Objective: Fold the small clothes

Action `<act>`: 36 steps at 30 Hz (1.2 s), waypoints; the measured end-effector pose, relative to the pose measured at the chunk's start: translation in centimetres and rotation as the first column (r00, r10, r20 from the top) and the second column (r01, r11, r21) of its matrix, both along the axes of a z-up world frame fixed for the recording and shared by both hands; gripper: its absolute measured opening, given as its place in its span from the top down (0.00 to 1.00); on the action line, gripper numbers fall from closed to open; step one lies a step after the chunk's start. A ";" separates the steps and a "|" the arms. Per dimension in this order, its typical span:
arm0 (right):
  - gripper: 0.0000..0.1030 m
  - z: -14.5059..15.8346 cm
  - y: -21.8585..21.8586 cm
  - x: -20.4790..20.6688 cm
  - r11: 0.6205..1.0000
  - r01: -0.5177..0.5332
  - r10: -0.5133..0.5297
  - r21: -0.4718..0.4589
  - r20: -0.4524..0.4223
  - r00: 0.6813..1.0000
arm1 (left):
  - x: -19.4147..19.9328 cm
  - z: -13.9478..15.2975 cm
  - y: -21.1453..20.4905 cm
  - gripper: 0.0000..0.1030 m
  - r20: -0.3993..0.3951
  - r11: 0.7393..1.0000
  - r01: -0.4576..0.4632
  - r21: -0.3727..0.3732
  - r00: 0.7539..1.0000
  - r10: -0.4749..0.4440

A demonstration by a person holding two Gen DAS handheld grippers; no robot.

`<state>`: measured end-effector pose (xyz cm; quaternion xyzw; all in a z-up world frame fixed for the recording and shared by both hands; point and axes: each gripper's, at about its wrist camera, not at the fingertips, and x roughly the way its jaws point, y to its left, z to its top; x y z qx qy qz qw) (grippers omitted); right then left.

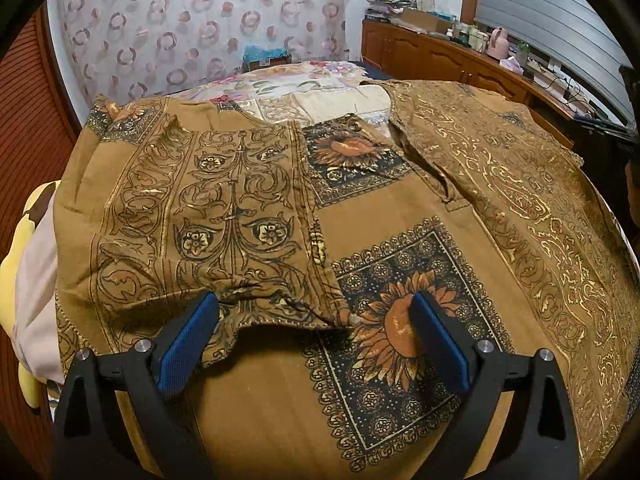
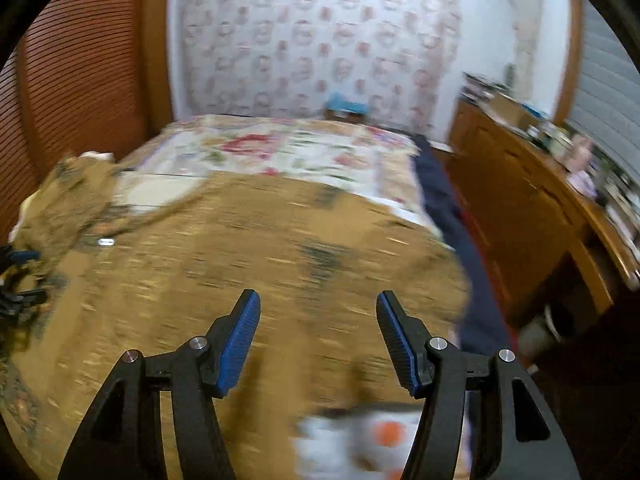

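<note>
A mustard-brown garment [image 1: 280,216] with black scrollwork and sunflower squares lies spread on the bed. Its left part is folded over toward the middle; the folded hem [image 1: 276,316] lies between my fingers. My left gripper [image 1: 314,304] is open and empty, just above the cloth at that hem. In the right wrist view the same garment [image 2: 248,264] is blurred by motion. My right gripper [image 2: 318,300] is open and empty above the garment's right part. The left gripper [image 2: 18,280] shows at that view's far left edge.
A floral bedspread [image 1: 280,88] lies beyond the garment. A wooden cabinet [image 2: 532,216] with clutter on top runs along the right, with a dark gap beside the bed. A yellow and pink cloth [image 1: 28,272] lies at the bed's left. A curtain [image 1: 180,20] hangs behind.
</note>
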<state>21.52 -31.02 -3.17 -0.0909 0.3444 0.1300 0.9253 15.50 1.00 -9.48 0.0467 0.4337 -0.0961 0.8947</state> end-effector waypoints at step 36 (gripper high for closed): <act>0.94 2.0 -4.0 1.9 0.998 -0.014 0.012 0.057 0.042 0.999 | -3.9 4.9 -0.1 0.00 0.181 0.995 -0.050 -0.083 0.981 0.065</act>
